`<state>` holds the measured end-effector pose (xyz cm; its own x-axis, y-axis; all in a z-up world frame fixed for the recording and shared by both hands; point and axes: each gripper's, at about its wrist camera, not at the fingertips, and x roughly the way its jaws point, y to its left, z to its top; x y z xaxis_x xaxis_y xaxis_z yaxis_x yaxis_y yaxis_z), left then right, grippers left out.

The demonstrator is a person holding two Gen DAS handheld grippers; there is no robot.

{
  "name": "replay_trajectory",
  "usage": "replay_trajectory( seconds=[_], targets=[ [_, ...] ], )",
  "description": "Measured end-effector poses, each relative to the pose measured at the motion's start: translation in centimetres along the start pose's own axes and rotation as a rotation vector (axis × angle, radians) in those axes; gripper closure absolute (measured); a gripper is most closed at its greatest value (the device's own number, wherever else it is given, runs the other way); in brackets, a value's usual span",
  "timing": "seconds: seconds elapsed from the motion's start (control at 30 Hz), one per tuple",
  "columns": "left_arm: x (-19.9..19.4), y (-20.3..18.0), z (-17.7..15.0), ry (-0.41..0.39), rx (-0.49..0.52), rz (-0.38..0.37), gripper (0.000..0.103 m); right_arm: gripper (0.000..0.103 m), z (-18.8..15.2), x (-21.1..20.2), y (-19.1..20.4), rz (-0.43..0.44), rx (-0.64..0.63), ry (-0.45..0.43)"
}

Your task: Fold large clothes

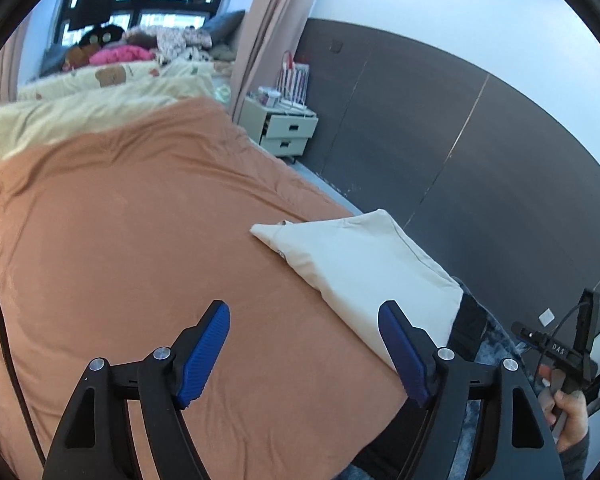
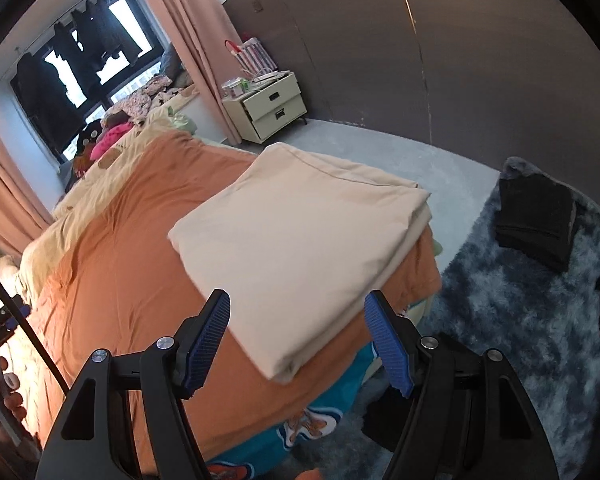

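- Cream cloth (image 2: 300, 248) lies folded in a flat block on the orange sheet (image 2: 112, 256), at the corner of the bed near the rug (image 2: 532, 320).
- Left gripper (image 1: 304, 352) hangs over the sheet with its jaws wide apart and holds nothing.
- Right gripper (image 2: 298, 340) hangs just in front of the cloth, jaws apart too, and holds nothing.
- Folding looks nearly done, maybe all done.
- For one more fold, each gripper should pinch a near corner, catching all the layers.
- Both should lift together and slowly, so the block stays neat and does not slide off the bed.
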<state>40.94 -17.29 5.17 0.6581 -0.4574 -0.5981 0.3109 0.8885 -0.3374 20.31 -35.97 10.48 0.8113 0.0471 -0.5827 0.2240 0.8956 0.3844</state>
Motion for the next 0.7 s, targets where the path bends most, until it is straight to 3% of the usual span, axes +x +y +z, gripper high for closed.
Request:
replay_trajectory(
  seconds=[0.03,0.13,0.27,0.37,0.7],
  targets=[
    [-0.8,-0.1,-0.3,-0.005,0.002,0.000,0.025,0.035,-0.4,-0.6,0.3,-0.005,-0.007,-0.005],
    [-3.6,-0.3,-1.8,0.011,0.005,-0.039,0.025,0.021,-1.7,-2.8,1.1,-0.008,-0.022,-0.024],
    [-7.3,-1.2,-3.9,-0.042,0.064,0.031,0.024,0.017,-3.4,-5.1,2.3,0.002,-0.058,-0.037],
    [-10.0,-1.9,-5.8,-0.069,0.092,0.050,0.000,0.000,-5.1,-6.7,3.3,-0.002,-0.104,-0.045],
    [-18.7,-4.0,-11.7,-0.201,0.144,0.114,0.000,0.000,-9.9,-12.0,4.2,0.021,-0.186,-0.124]
  ],
)
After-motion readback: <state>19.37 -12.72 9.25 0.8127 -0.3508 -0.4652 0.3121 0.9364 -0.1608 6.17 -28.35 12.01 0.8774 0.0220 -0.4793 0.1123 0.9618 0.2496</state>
